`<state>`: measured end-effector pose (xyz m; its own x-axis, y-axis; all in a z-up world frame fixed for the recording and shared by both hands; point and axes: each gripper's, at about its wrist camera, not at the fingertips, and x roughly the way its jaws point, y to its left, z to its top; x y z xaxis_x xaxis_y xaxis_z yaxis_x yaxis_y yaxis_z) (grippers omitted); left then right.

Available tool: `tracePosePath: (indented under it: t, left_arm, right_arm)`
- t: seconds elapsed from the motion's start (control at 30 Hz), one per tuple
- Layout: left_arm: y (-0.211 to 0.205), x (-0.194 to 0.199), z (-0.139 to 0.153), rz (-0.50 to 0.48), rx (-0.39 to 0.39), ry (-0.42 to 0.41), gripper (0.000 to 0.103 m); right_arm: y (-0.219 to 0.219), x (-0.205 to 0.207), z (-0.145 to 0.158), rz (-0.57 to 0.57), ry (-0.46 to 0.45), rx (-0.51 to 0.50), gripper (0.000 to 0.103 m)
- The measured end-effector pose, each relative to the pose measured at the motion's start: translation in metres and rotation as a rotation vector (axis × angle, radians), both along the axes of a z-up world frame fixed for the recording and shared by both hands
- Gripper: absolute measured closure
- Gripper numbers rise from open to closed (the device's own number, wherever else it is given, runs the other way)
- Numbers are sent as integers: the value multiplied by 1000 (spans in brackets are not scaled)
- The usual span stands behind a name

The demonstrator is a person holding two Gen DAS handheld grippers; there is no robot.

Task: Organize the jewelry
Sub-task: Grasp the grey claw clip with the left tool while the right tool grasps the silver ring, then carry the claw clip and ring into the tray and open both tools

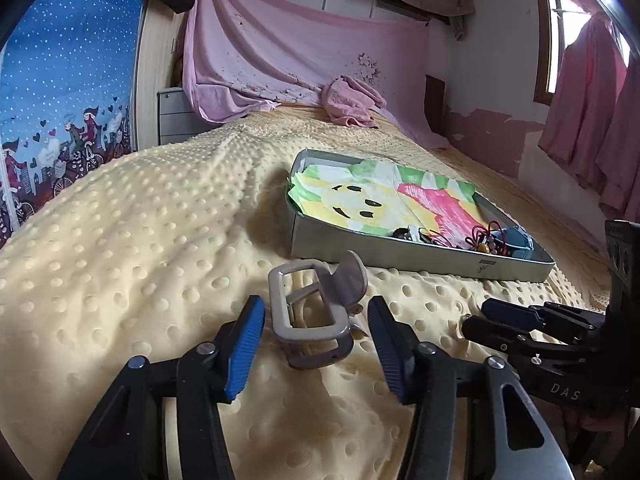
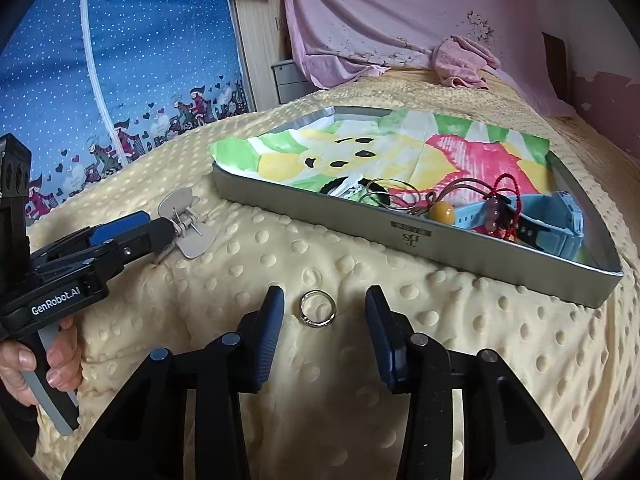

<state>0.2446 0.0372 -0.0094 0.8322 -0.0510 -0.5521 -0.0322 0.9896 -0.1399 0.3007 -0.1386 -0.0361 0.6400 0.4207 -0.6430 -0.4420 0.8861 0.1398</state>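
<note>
The things are carried by a bed covered with a pale yellow dimpled blanket (image 2: 360,248). A shallow grey metal tray (image 2: 400,236) is set on the blanket, towards the right. A taupe claw hair clip (image 1: 316,312) is laid on the blanket near the tray's front wall. A silver ring (image 2: 317,309) is laid flat on the blanket in front of the tray, apart from it. A crumpled pink cloth (image 1: 352,100) is seen at the far end.

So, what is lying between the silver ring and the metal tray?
Nothing: in the right wrist view only bare dotted yellow blanket separates the ring, which sits between the open right gripper fingers, from the tray.
</note>
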Motion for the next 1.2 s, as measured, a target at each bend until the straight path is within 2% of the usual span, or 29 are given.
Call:
tracePosePath:
  t: [0.1,0.17,0.33,0.53,0.77,0.9,1.03,1.2]
  left_arm:
    - [0,2,-2,1,-9,3,56]
    - [0,2,-2,4,-9,-2,57]
    - [-6,0,-2,5,25,-11,57]
    - [-14,-9,-1,-27,50,-39,57]
    - [-15,-29,4,-68,34,-106,57]
    - [-21,-30,8,-78,62,-116,57]
    - [-25,-32,10,-77,91,-124,57]
    - [-27,-40,12,-81,89,-144,57]
  right_arm:
    - [3,3,-4,-1,13,-11,73]
    - [4,3,-5,-4,16,-17,78]
    - [4,0,-9,-5,13,-18,84]
    - [1,-7,-8,-12,-11,-2,85]
    - [-5,-26,4,-38,-118,27,85]
    - [-8,-28,10,-53,-149,40,85]
    - [-12,-27,11,-58,-149,54,85]
    - [-14,-27,10,-63,-148,66,85]
